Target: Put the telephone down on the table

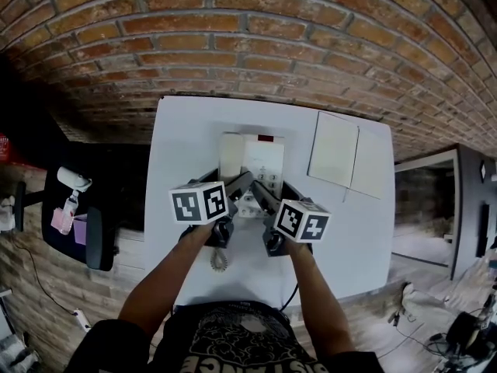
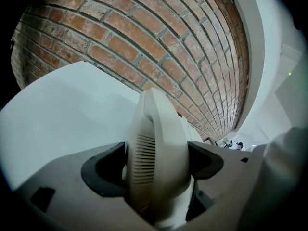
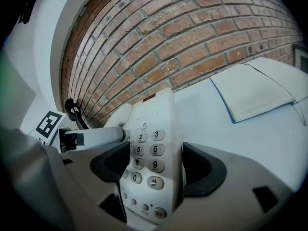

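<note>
A cream push-button telephone (image 1: 260,164) sits at the middle of the white table (image 1: 186,130), with its handset (image 1: 231,155) lying along its left side. My left gripper (image 1: 242,183) is shut on the handset (image 2: 156,153), whose slotted earpiece fills the gap between the jaws of that gripper (image 2: 154,170). My right gripper (image 1: 261,194) is shut on the keypad body (image 3: 151,148), with one pad on each side edge of the body at that gripper (image 3: 154,170). I cannot tell whether the base touches the table. The left gripper's finger (image 3: 91,136) shows beside the keypad.
An open white notebook (image 1: 349,154) lies on the table to the right of the telephone, also seen as the notebook (image 3: 250,90). The coiled cord (image 1: 219,261) hangs near the table's front edge. A brick wall (image 1: 233,45) runs behind the table.
</note>
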Tool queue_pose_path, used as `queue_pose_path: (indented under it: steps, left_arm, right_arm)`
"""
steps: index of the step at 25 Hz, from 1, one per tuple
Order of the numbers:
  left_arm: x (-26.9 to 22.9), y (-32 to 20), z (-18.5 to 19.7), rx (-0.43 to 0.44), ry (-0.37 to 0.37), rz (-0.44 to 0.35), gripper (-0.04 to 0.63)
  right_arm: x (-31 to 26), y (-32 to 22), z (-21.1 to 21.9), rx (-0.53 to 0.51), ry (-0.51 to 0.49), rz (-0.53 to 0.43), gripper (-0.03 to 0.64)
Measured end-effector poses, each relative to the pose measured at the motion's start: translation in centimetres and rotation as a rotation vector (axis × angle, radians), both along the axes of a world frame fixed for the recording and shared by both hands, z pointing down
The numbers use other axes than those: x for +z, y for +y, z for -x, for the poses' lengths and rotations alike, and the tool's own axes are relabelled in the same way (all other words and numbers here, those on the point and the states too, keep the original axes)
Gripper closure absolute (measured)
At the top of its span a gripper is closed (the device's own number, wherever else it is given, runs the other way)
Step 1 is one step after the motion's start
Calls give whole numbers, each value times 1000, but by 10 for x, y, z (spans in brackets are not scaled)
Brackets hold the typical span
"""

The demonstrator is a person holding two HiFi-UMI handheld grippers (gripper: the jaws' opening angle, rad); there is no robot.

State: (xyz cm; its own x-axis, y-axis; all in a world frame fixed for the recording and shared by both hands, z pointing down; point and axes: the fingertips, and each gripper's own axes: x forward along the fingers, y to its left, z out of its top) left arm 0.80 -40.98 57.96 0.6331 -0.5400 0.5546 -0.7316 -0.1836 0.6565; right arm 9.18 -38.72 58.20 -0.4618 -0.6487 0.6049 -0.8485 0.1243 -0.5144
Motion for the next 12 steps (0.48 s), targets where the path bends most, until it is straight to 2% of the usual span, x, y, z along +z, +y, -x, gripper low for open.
queue_pose_path:
  steps: [6,12]
  left_arm:
    - [-4,2,5,-11,-3,-7,216]
    - [-22,11,18,-38,-28,-63,216]
  right_arm:
    - [-9,1,-7,18,60,-17,290]
    - [-36,5,-8,31,48,-74,290]
